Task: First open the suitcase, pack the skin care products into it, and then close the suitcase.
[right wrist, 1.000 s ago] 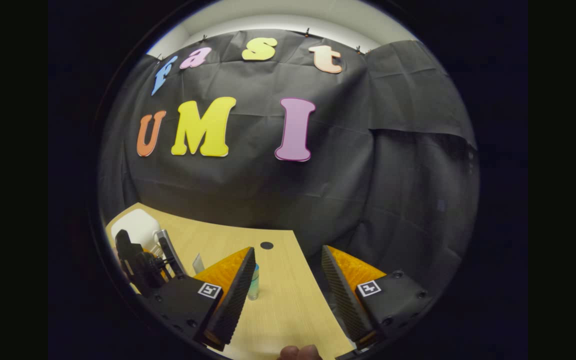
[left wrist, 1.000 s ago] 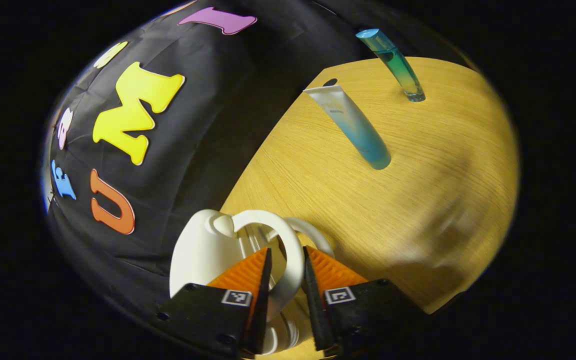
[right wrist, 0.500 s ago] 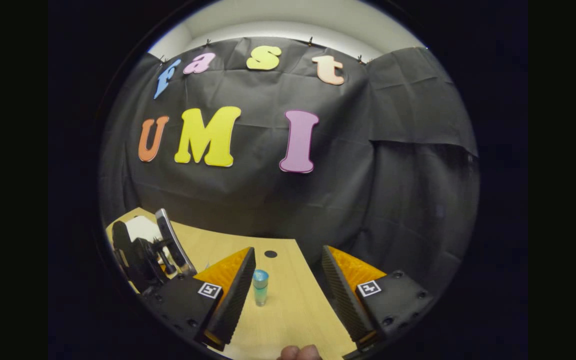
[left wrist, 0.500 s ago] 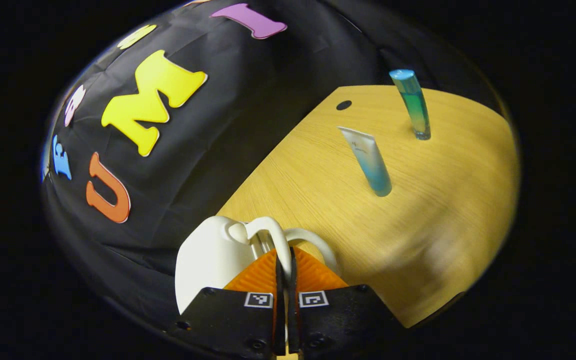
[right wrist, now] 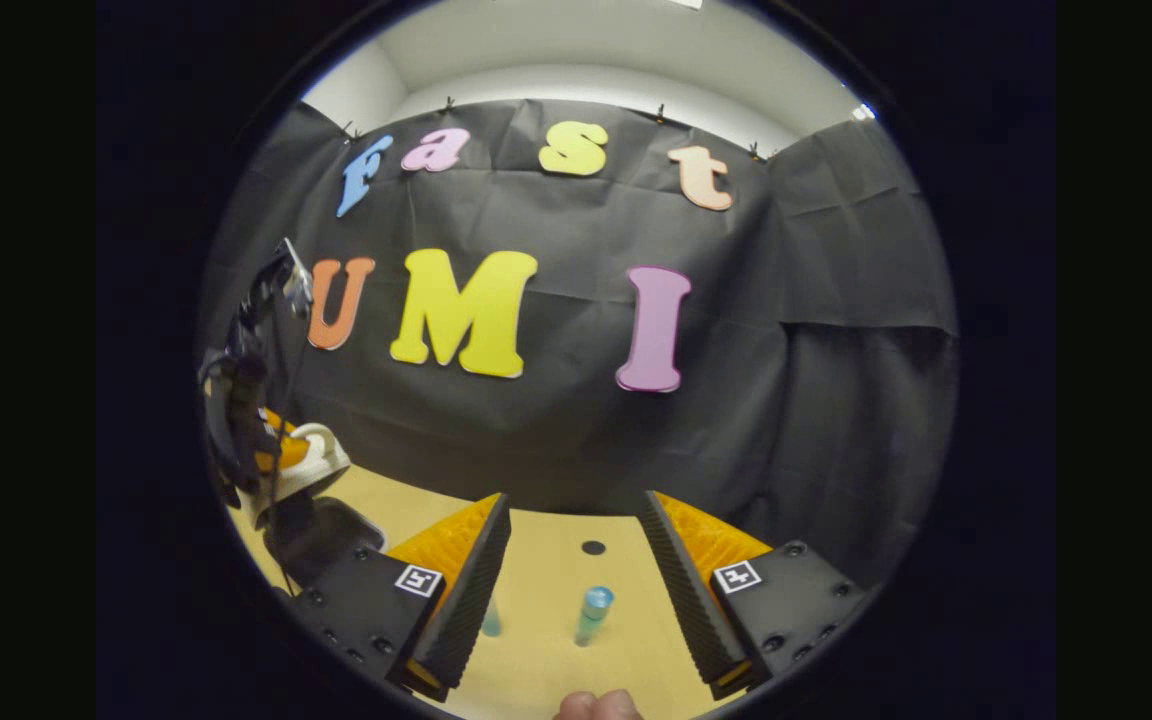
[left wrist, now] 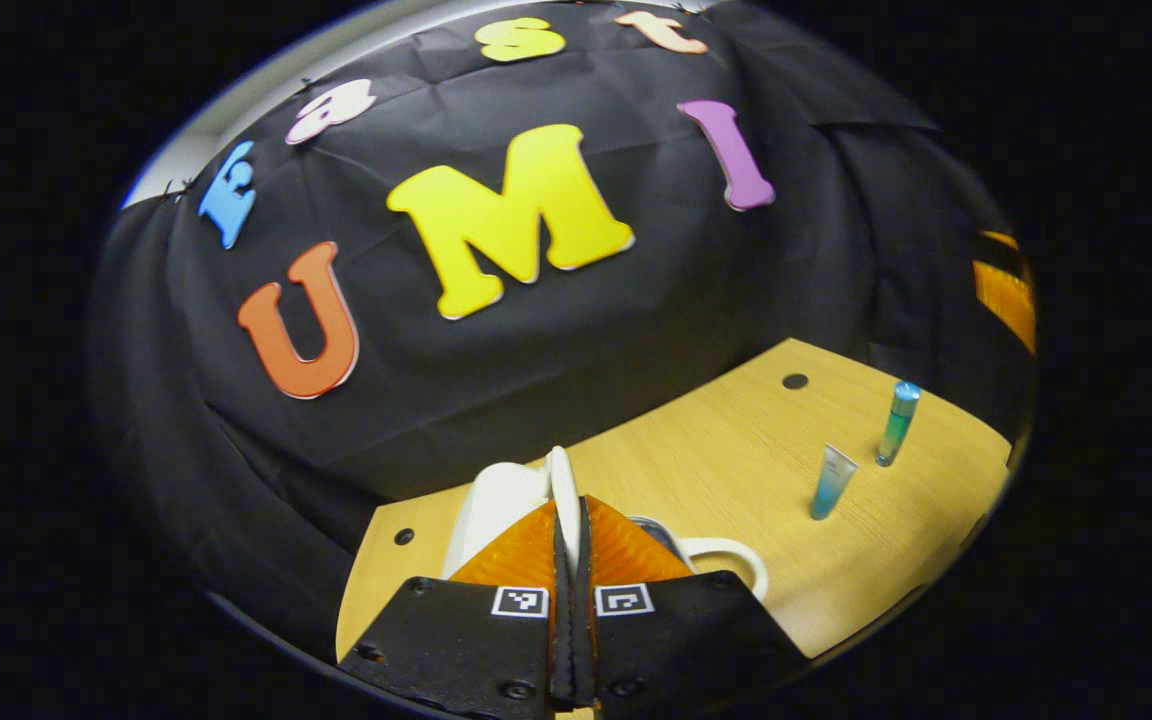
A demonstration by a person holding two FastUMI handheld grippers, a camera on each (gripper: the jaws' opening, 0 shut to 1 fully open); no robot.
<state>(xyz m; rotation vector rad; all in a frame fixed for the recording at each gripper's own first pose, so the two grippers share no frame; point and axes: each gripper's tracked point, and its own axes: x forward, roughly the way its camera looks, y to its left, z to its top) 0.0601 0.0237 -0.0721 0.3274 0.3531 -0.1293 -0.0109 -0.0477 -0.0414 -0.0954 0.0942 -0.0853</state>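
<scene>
Left gripper clenched on white suitcase's lid edge; right gripper wide, holding nothing.

Left gripper view: white suitcase (left wrist: 496, 505) at lower centre of frame, near the back edge of the worktop (left wrist: 736, 470); thin edge of its lid stands up between the left gripper (left wrist: 570, 560) jaws, which are pinched tight on it. A white loop handle (left wrist: 731, 555) shows just right of the jaws. Two skin care items stand upright at right of frame, well apart from the suitcase: a pale-blue tube (left wrist: 831, 482) and, near it, a teal bottle (left wrist: 897, 423). Right gripper view: right gripper (right wrist: 576, 575) jaws spread wide at bottom of frame, with the bottle (right wrist: 593, 614) standing on the worktop beyond, seen between them; its left finger partly hides the tube (right wrist: 491, 620). Left gripper (right wrist: 281, 455) and suitcase (right wrist: 311, 462) at left edge.
</scene>
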